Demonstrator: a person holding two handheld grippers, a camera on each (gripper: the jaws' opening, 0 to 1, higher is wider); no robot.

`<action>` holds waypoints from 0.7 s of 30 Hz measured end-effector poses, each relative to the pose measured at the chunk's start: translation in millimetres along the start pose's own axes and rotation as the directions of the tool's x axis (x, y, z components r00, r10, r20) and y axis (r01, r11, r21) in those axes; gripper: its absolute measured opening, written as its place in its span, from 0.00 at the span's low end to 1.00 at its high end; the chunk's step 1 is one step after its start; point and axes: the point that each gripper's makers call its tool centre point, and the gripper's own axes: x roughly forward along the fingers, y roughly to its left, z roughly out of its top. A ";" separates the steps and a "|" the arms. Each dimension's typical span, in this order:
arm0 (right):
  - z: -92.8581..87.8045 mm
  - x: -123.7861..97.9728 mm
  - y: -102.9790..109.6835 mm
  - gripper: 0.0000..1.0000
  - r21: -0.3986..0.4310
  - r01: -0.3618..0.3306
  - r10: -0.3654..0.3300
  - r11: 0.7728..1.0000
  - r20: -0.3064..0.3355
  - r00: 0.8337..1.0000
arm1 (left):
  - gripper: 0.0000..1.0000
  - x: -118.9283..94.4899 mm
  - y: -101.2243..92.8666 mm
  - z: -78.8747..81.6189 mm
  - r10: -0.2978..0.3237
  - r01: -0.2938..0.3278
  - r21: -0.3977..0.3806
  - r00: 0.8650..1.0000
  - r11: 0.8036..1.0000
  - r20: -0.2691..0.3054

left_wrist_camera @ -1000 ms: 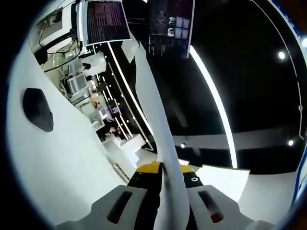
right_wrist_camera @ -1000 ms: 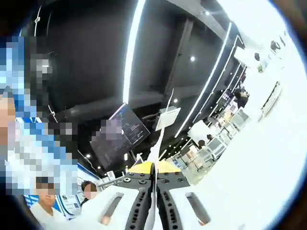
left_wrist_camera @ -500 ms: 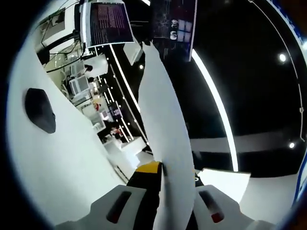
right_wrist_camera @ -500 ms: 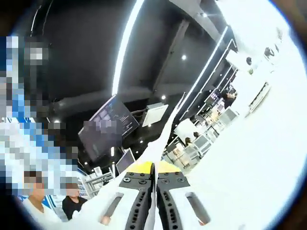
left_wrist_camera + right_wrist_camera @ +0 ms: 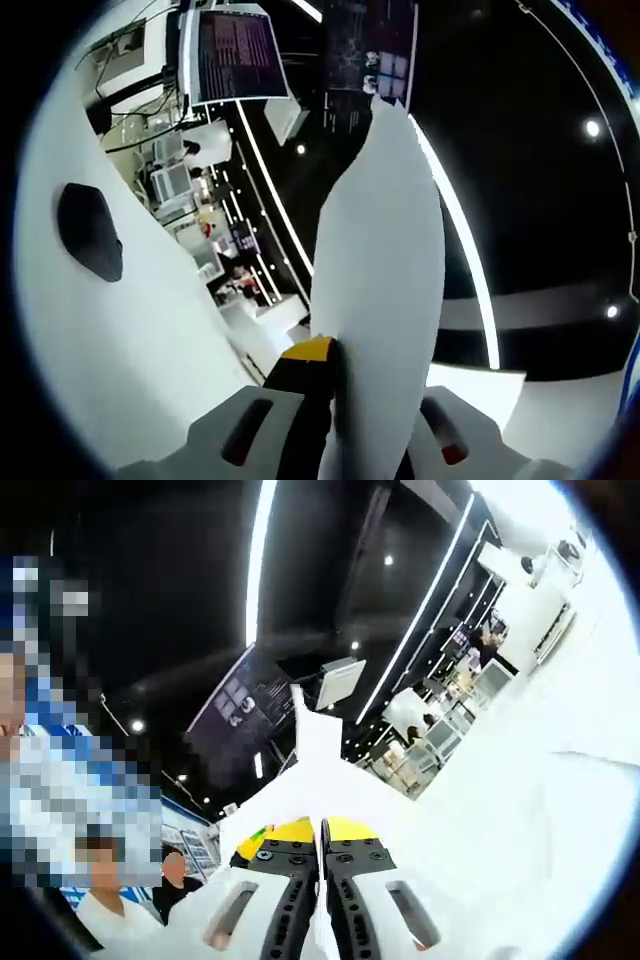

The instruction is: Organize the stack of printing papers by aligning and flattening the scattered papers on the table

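The white printing paper point(image 5: 375, 280) stands up between the jaws of my left gripper point(image 5: 340, 375), which is shut on its lower edge. Its broad face is turned partly toward the camera and its tip reaches up near a dark screen. In the right gripper view, my right gripper point(image 5: 322, 842) is shut on the thin edge of white paper point(image 5: 308, 765), which fans out above the yellow jaw tips and ends in a point. The white table point(image 5: 100, 350) fills the left side of the left gripper view, and the table point(image 5: 545, 780) lies to the right in the right gripper view.
A black oval object point(image 5: 88, 232) lies on the table. A monitor point(image 5: 238, 55) and cluttered benches stand beyond it. People point(image 5: 100, 900) stand at the lower left of the right gripper view. Dark ceiling with light strips point(image 5: 455, 220) spans both views.
In the left gripper view the paper has turned from edge-on to a broad face. In the right gripper view the paper has spread wider above the jaws, and that view has tilted.
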 end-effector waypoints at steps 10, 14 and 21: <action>-15.4 -1.5 0.1 0.00 0.068 -0.069 0.078 0.995 -0.126 0.989 | 0.11 -4.7 14.7 6.7 0.003 -0.003 -0.034 1.000 0.999 0.025; -24.1 -5.8 2.5 0.00 0.055 -0.076 0.085 0.996 -0.187 0.979 | 0.11 -5.4 15.9 6.8 0.009 -0.008 -0.045 1.000 0.999 0.027; -28.8 -13.1 -5.0 0.00 0.021 -0.043 0.047 0.999 -0.215 0.975 | 0.10 -4.5 13.9 9.6 0.007 -0.006 -0.042 0.999 0.999 0.038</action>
